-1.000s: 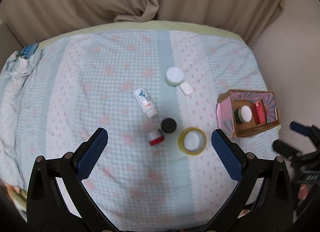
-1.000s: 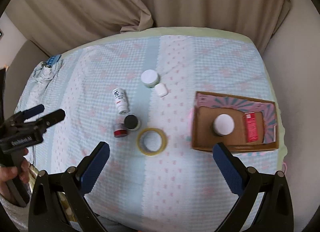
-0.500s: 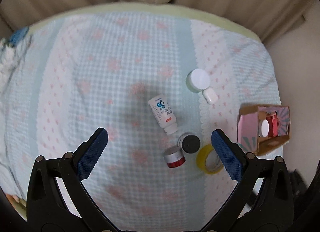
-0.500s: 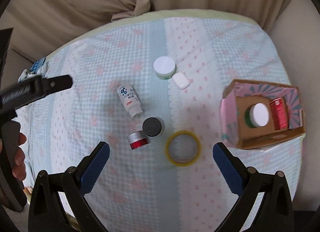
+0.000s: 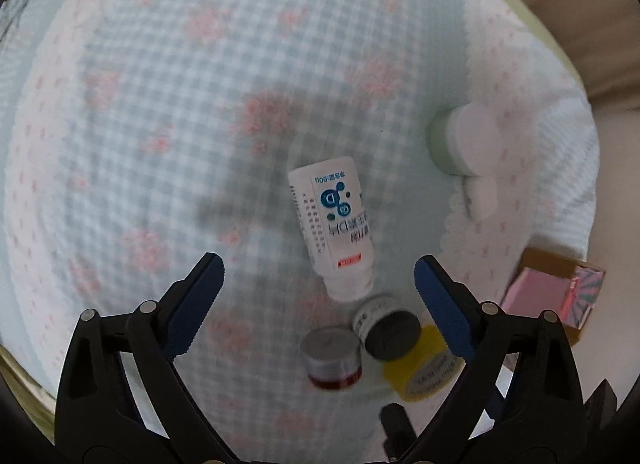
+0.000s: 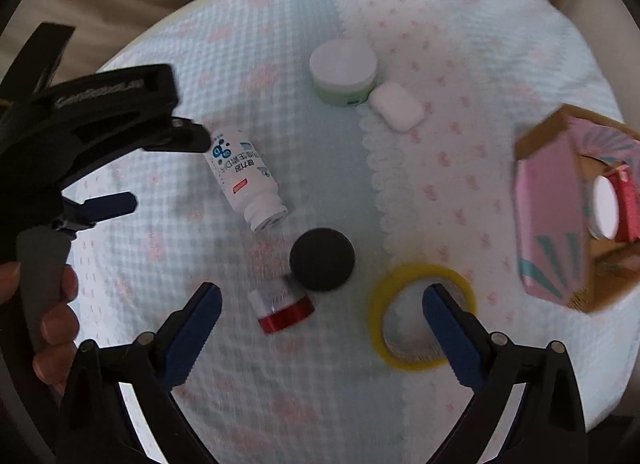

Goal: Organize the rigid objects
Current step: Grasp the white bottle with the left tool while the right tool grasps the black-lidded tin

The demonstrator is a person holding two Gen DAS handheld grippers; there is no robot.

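Blue-padded fingers (image 5: 198, 304) of the left gripper (image 5: 318, 300) stand released and wide apart, having just been closing a little, with nothing pressed between them; the white plastic medicine bottle with a blue-printed label (image 5: 334, 224) lies on its side just beyond the fingertips, its neck pointing back toward the gap. Below that neck, between the two fingers, stand a small white jar with a black lid (image 5: 386, 330) and a small red jar with a silver lid (image 5: 332, 356), near each other; a yellow roll of adhesive tape (image 5: 420, 368) is partly hidden behind the right-hand finger. The right gripper (image 6: 320, 316) is likewise unclenched, its jaws also having just been closing slightly, holding nothing: its right-hand finger (image 6: 452, 336) overlaps the tape roll's ring in the picture, and the red jar, here tipped on its side, lies between the fingers beside the black lid. Both grippers point steeply down at the pale blue and white checked cloth with pink dots (image 6: 460, 136). In the right wrist view a person's hand (image 6: 52, 316) grips the black handle of the left gripper at the left edge. Farther away rest a round green jar with a white lid (image 6: 344, 72) and, touching it, a small white rounded case (image 6: 396, 106). A pink-and-brown cardboard box (image 6: 552, 224), already holding a white-lidded jar and a red carton, stands at the right.
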